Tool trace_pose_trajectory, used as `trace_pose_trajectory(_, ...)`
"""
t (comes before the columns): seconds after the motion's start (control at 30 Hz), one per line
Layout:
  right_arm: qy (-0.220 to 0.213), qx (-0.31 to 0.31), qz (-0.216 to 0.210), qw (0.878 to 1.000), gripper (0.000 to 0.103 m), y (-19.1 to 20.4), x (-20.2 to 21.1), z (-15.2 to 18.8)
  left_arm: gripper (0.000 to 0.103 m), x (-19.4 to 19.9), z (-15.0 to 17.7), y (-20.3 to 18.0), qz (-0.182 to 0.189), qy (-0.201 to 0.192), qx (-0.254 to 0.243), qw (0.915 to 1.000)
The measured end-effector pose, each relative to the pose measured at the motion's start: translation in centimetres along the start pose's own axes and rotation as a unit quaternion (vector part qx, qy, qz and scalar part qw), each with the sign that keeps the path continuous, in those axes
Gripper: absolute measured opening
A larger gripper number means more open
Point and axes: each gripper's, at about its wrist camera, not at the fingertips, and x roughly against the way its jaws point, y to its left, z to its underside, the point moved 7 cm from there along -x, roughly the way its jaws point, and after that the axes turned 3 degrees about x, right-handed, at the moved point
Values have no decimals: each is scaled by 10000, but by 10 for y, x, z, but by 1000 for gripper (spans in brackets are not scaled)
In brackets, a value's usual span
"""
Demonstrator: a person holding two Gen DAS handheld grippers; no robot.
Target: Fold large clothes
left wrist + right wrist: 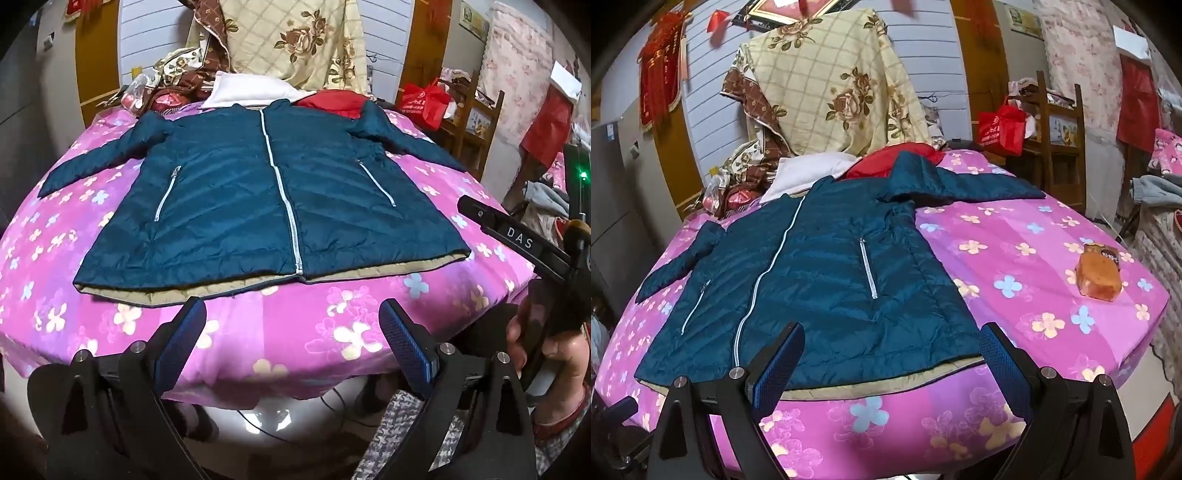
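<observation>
Jacket (pixel 236 192) lies flat on the bed (pixel 280 332), front side up, zipped closed, with both sleeves spread out to the sides. It is dark teal with a pale zipper down the middle and a small zipped pocket on each side. The beige lining shows along the hem, which is the near edge.

Left gripper (pixel 291 328) hovers just before the hem, above the pink flowered bedcover; its jaws stand wide and hold nothing. Right gripper (pixel 892 354) hangs over the right corner of the hem, jaws also wide and empty. In the left wrist view, a hand (pixel 546 332) holds the right tool at the right edge.

Behind the collar lie a white cloth (pixel 243 90) and a red cloth (pixel 332 103). An orange packet (pixel 1099 275) rests on the bed, well apart from the jacket, to its right.
</observation>
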Motion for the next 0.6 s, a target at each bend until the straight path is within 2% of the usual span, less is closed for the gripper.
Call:
trace_pose_trajectory(0.27, 71, -40, -39, 10000, 94, -3, -8, 5, 95, -5, -8, 24, -268, 53, 431, 9987)
trace_pose_trajectory(0.4, 182, 17, -44, 9998, 94, -5, -13, 6, 95, -6, -16, 69, -647, 115, 801, 9946)
trace_pose_trajectory(0.5, 162, 100, 2, 9998, 94, -12, -16, -2, 95, -1, -31, 111, -928, -64, 1164, 9888)
trace_pose_trajectory(0.57, 167, 154, 80, 9997, 94, -24, -23, -11, 95, -3, -38, 138, -893, -205, 1486, 9846)
trace_pose_trajectory(0.6, 203, 156, 85, 9996, 94, -29, -28, -14, 95, -6, -38, 149, -971, -68, 1571, 9828)
